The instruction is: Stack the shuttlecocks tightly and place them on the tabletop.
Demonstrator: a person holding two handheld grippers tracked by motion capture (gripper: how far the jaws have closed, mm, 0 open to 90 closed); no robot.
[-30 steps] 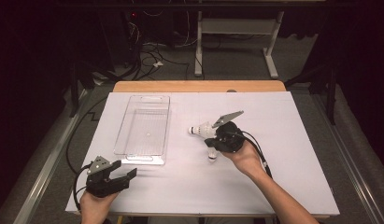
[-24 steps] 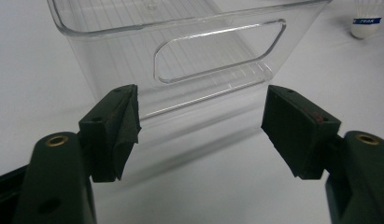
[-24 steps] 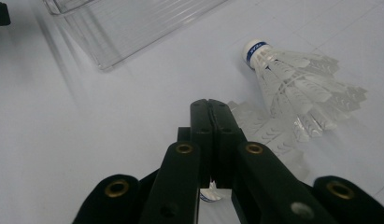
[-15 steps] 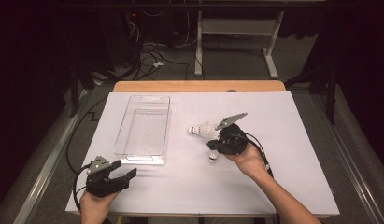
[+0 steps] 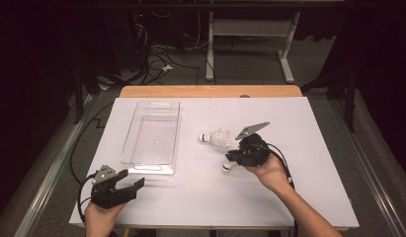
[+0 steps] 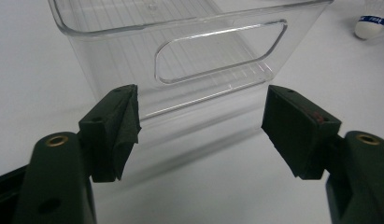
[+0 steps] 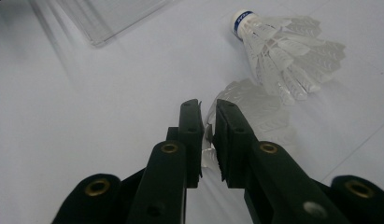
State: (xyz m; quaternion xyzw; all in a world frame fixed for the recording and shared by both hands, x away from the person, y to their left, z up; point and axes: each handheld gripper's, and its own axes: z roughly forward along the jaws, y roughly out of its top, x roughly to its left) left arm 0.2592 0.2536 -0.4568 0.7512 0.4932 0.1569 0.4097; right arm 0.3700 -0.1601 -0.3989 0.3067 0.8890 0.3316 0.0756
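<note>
Comparing high view: right gripper (image 5: 232, 159) sits at almost the same spot as a second ago, on the white sheet (image 5: 309, 197) right of centre; its jaws have just been opening a little; left gripper (image 5: 134, 183) has not shifted, near the sheet's front left corner
High view, held shuttle: a shuttlecock (image 5: 228, 166) lies under the right gripper's tips; its cork sticks out toward the person, its feathers are hidden by the gripper
High view, free shuttle: a second shuttlecock (image 5: 216, 138) lies on the sheet just beyond, unmoved; long axis runs left to right, cork to the left, skirt to the right
High view, bin: a clear bin (image 5: 152, 137) stands left of both, long side running away from the person
Left gripper view: the left gripper (image 6: 201, 123) has its jaws wide apart with nothing between; the bin's handle end (image 6: 180, 51) stands straight ahead; the free shuttle's cork (image 6: 370, 26) shows at top right
Right gripper view: the right gripper (image 7: 208, 135) has jaws nearly together with a thin gap, white feather of the held shuttle (image 7: 207, 154) between the pads; whether the pads press it I cannot tell; the free shuttle (image 7: 280, 51) lies ahead, cork up-left, skirt down-right
</note>
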